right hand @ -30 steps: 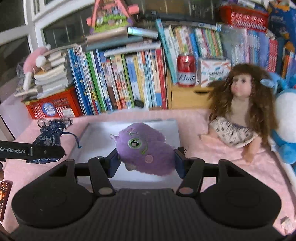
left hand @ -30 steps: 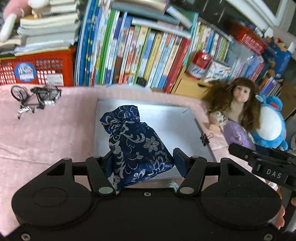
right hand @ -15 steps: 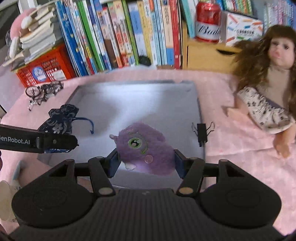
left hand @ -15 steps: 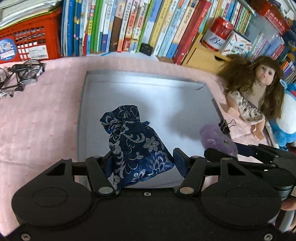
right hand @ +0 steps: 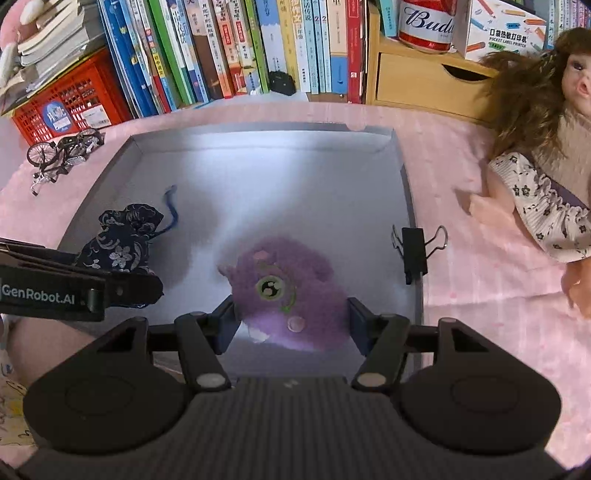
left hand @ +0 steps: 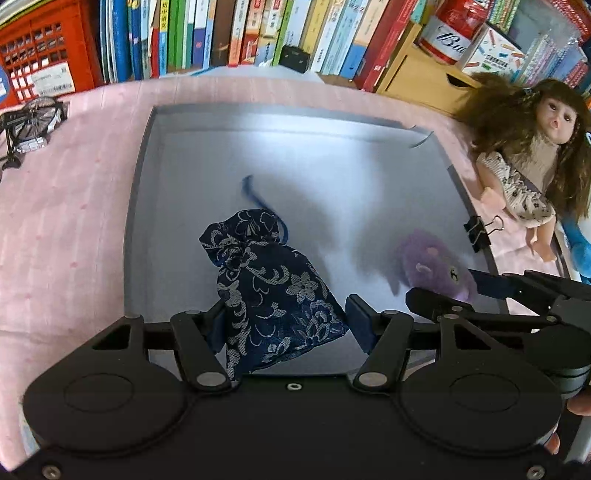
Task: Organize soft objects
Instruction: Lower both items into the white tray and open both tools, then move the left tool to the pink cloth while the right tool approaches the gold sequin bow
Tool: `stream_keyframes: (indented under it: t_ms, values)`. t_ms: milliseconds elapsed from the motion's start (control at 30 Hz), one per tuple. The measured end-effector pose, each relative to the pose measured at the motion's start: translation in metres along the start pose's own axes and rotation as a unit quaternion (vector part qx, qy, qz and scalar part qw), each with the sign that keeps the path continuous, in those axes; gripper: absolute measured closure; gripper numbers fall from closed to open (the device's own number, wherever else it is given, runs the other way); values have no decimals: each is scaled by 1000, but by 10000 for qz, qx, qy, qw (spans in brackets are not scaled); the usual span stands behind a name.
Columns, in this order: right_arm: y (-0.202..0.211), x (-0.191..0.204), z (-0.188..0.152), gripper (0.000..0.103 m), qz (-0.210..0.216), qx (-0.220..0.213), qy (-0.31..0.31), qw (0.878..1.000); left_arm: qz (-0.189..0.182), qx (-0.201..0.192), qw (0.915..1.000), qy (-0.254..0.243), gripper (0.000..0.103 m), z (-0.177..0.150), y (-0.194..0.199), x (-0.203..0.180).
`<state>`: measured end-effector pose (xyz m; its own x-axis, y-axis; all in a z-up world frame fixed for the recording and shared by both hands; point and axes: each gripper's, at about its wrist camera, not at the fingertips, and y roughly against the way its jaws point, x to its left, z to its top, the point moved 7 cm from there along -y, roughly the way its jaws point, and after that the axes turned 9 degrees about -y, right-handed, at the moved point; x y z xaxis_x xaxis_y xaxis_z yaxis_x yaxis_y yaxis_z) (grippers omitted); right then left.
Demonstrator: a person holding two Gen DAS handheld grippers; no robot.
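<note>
Two soft things over one shallow grey tray (left hand: 140, 206)

Left wrist view: the left gripper (left hand: 284, 317) clamps one navy floral drawstring pouch (left hand: 269, 291). Right wrist view: "GenRobot.AI" is printed on the other gripper, "Bud" on one red can (right hand: 426, 22); the right gripper (right hand: 291, 317) is opening, one fuzzy purple one-eyed plush (right hand: 288, 295) between its jaws.

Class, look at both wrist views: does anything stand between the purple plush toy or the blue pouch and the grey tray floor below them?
Nothing visible does. The purple plush toy and the blue pouch have bare grey tray around them.
</note>
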<state>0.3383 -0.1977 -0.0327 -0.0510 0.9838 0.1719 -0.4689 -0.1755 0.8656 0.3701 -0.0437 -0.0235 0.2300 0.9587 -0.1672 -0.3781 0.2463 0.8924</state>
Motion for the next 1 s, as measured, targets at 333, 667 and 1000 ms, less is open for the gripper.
stream_keyframes:
  t_ms: [333,667,1000]
  values:
    - [3,0,0,15,86,-6,-42,10000,-82,-13,9999,108,27,0,5,4]
    - [47,5,5,11,139,-484,38,9987,69,-633,9979,-95,20,2,61,2]
    - [120,7,-8,7,126,-1444,221,9892,-17,-1345,9890,-609,16,-26,133,-22]
